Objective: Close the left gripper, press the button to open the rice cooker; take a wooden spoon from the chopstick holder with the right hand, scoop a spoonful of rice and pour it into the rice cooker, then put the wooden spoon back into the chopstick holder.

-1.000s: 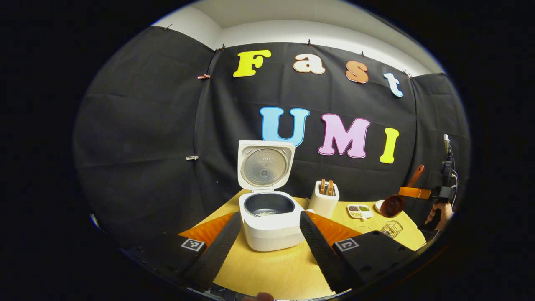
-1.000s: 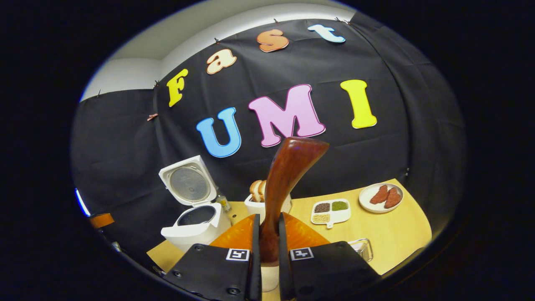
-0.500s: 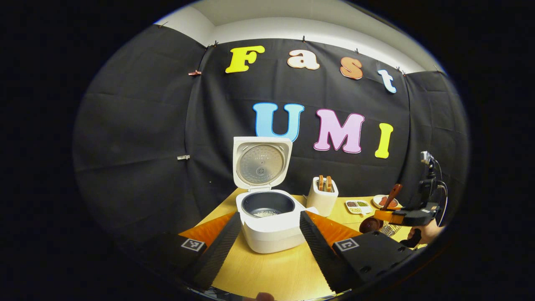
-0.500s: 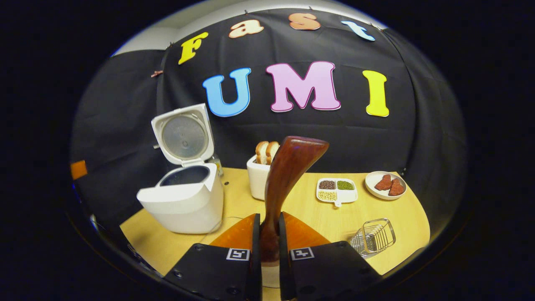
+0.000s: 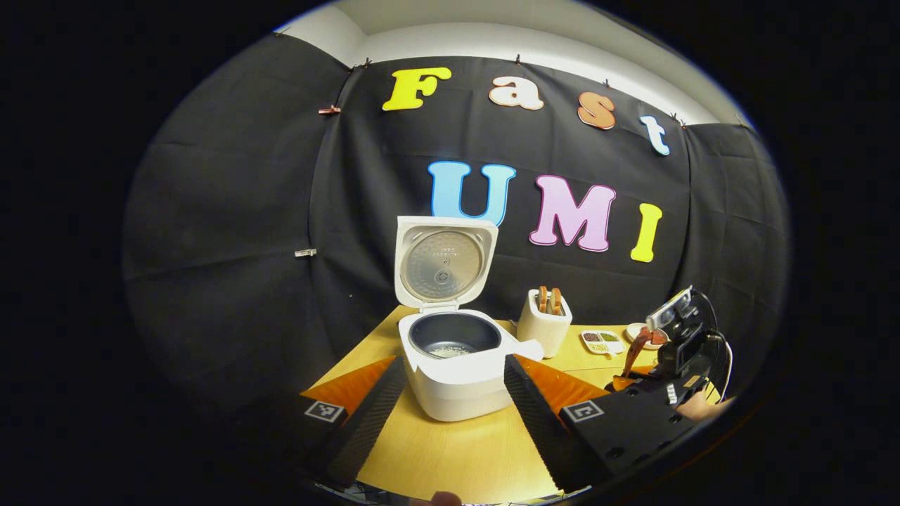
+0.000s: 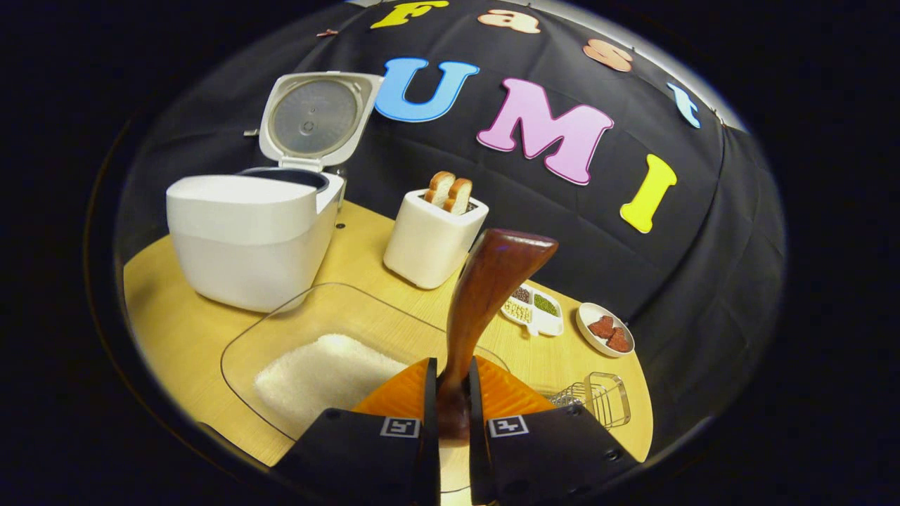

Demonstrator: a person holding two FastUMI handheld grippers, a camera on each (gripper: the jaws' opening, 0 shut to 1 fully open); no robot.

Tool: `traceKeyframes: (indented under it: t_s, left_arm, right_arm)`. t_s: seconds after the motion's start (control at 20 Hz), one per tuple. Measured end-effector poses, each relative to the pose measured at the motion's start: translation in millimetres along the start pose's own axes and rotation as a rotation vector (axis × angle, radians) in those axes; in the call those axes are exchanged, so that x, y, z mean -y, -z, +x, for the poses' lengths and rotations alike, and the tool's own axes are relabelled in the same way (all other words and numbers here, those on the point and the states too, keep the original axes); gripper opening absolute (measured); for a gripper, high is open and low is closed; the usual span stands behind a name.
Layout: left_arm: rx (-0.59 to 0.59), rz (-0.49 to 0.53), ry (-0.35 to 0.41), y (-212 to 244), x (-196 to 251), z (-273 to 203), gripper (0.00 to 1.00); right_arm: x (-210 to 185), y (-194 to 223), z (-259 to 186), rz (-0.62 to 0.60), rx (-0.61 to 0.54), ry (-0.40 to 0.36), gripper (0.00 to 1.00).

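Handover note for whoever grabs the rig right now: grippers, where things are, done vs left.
Left gripper: open, idle, facing the rice cooker.
Right gripper: shut on the wooden spoon handle, above the clear rice container on the table.
Done: cooker lid is up; the spoon is out of the chopstick holder; some rice already lies in the pot.
Left: scoop rice, pour it into the cooker, return the spoon to the holder.

Black cloth wall (image 5: 225, 211) behind a light wooden table (image 5: 457, 457).

White rice cooker (image 6: 246, 239), brownish wooden spoon (image 6: 485, 295)
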State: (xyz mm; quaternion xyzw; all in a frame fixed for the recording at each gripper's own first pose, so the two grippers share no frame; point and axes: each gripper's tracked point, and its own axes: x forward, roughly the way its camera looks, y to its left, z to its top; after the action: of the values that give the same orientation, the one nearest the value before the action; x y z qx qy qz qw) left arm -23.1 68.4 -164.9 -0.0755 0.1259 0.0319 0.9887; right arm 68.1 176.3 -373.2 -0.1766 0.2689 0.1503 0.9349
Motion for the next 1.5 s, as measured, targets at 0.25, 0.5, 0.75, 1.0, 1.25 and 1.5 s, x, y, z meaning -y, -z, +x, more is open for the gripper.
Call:
traceKeyframes:
  t_s: [0.25,0.5,0.75,1.0,1.25,1.5]
  left_arm:
    - [-0.006,-0.012,-0.010,2.6,-7.4,-8.5,0.97]
    - [-0.006,-0.013,-0.011,6.0,-7.0,-12.5,0.97]
    - [0.002,-0.017,-0.011,4.2,-7.0,-18.6,0.97]
    - [0.007,-0.006,-0.013,1.6,-6.2,-24.1,0.97]
    - [0.009,-0.003,-0.004,-2.4,0.7,-24.2,0.97]
    - [0.018,-0.001,0.021,-6.9,8.7,-18.6,0.97]
  right_arm:
    - [-45.8,-3.6,0.7,0.148,-0.026,-0.065,0.21]
    - [-66.3,-10.6,-0.9,0.294,-0.052,-0.111,0.21]
    - [-55.9,-9.2,1.3,0.512,-0.083,-0.145,0.21]
    - [-40.2,-2.8,3.7,0.757,-0.106,-0.167,0.21]
    - [-21.4,2.1,-1.8,0.924,-0.095,-0.181,0.21]
    - [6.0,-0.4,-9.8,1.084,-0.062,-0.185,0.16]
